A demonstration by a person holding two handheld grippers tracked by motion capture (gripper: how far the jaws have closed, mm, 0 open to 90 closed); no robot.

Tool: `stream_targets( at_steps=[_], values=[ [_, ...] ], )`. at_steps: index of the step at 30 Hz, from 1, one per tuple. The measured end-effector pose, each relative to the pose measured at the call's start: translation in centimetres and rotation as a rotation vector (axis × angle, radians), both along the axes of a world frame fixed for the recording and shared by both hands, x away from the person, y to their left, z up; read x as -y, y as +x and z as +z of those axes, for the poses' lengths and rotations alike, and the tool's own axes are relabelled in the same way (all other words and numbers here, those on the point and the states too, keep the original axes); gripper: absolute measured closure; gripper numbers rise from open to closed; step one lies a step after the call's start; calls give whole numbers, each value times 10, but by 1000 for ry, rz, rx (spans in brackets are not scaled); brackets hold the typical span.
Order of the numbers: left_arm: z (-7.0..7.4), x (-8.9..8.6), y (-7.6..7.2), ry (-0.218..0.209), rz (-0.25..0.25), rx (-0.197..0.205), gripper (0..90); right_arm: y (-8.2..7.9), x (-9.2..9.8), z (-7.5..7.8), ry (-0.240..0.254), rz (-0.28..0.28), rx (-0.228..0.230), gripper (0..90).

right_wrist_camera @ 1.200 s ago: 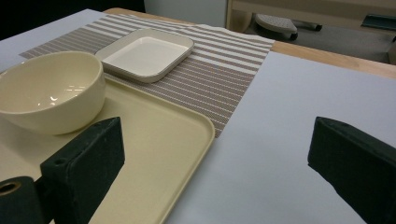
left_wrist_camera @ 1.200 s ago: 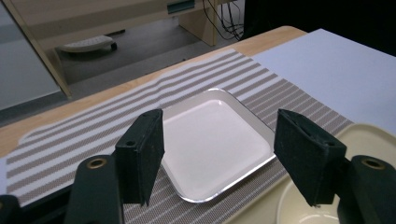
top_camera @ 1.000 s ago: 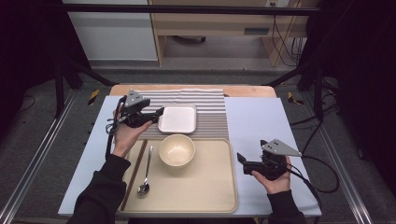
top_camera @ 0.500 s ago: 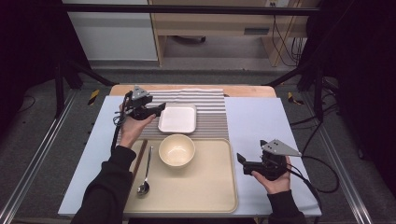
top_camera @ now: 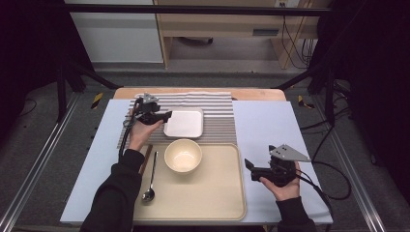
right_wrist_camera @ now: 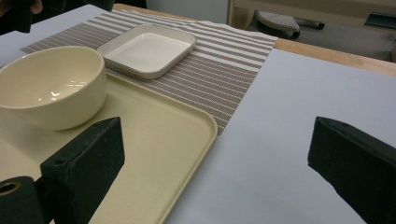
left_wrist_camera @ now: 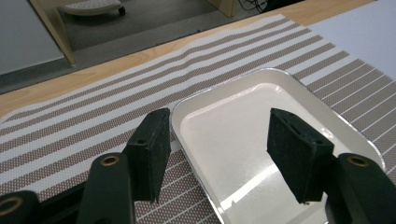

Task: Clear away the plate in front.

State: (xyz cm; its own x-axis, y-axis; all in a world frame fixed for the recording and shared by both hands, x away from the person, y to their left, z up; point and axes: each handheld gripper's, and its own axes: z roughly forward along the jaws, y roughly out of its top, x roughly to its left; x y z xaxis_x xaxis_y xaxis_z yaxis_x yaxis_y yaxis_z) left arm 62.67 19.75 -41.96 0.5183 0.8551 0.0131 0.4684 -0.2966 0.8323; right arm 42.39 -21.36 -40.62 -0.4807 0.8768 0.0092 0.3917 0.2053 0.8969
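A white square plate point(top_camera: 183, 122) lies on the striped placemat point(top_camera: 217, 116). My left gripper point(top_camera: 167, 116) is at the plate's left rim. In the left gripper view the plate point(left_wrist_camera: 261, 107) has its near rim between the jaws of my left gripper point(left_wrist_camera: 219, 140). One pad hangs outside the rim and the other over the plate's inside. The jaws have just been closing, and the pads stand clear of the rim. My right gripper point(top_camera: 249, 166) rests wide open beside the tray's right edge, and the right gripper point(right_wrist_camera: 219, 154) has nothing between its jaws.
A cream bowl point(top_camera: 183, 155) stands on the beige tray point(top_camera: 212, 193), with a spoon point(top_camera: 151, 181) at the tray's left side. A pale blue mat point(top_camera: 275, 125) covers the table. In the right gripper view, bowl point(right_wrist_camera: 51, 86) and plate point(right_wrist_camera: 149, 49) lie ahead to the left.
My left hand has moved a little forward and down toward the plate's left rim, and its jaws look slightly narrower. The right hand has kept still.
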Motion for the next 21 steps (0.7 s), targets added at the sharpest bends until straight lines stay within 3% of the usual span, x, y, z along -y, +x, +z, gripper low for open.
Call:
stream_targets(
  at_steps=[7,14,21],
  values=[
    [-16,4,8,33,-2,-65,425,0,0,0,-8,0,0,42],
    [-27,4,10,105,5,-119,485,0,-1,-1,-7,0,-3,42],
    [-38,1,12,110,23,-196,531,1,-1,-2,-15,1,-6,42]
  ],
)
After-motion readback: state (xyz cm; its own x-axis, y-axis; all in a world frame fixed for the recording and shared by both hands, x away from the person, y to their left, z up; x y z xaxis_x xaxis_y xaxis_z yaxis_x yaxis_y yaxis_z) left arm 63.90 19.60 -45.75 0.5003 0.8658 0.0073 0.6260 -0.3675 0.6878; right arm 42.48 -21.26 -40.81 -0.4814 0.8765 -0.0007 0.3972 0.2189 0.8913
